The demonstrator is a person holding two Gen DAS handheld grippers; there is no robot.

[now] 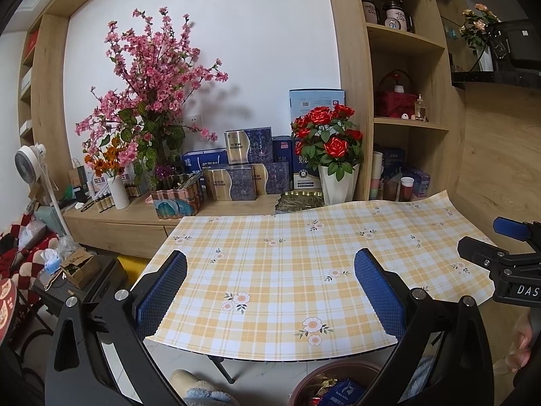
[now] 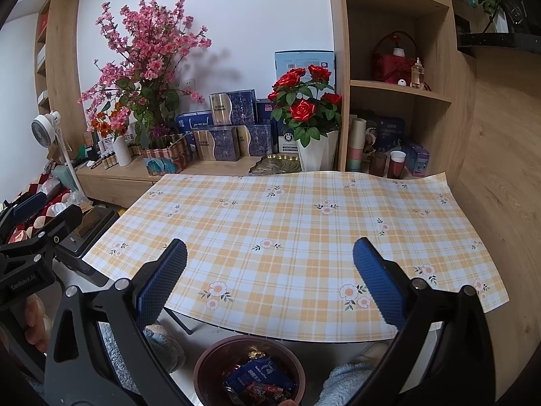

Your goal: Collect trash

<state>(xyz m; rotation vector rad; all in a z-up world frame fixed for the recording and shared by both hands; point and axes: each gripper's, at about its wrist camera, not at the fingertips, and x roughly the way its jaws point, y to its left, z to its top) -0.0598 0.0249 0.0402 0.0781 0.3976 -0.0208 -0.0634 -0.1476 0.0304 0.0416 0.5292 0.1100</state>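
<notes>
A brown round bin (image 2: 203, 365) stands on the floor below the table's near edge. It holds a blue wrapper (image 2: 258, 374) and several red and gold wrappers. It also shows in the left wrist view (image 1: 311, 380). My left gripper (image 1: 270, 287) is open and empty above the near edge of the yellow plaid tablecloth (image 1: 287, 264). My right gripper (image 2: 270, 284) is open and empty above the same cloth (image 2: 304, 223). Each gripper shows at the side of the other's view, the right one (image 1: 490, 243) and the left one (image 2: 44, 216).
A wooden sideboard (image 2: 111, 177) behind the table carries pink blossoms (image 2: 148, 50), red roses in a white vase (image 2: 306, 105), blue boxes (image 2: 236, 135) and a gold tray (image 2: 274, 165). Shelves (image 2: 399, 91) stand at the right. A white fan (image 2: 45, 127) stands at the left. Slippered feet (image 2: 348, 382) are beside the bin.
</notes>
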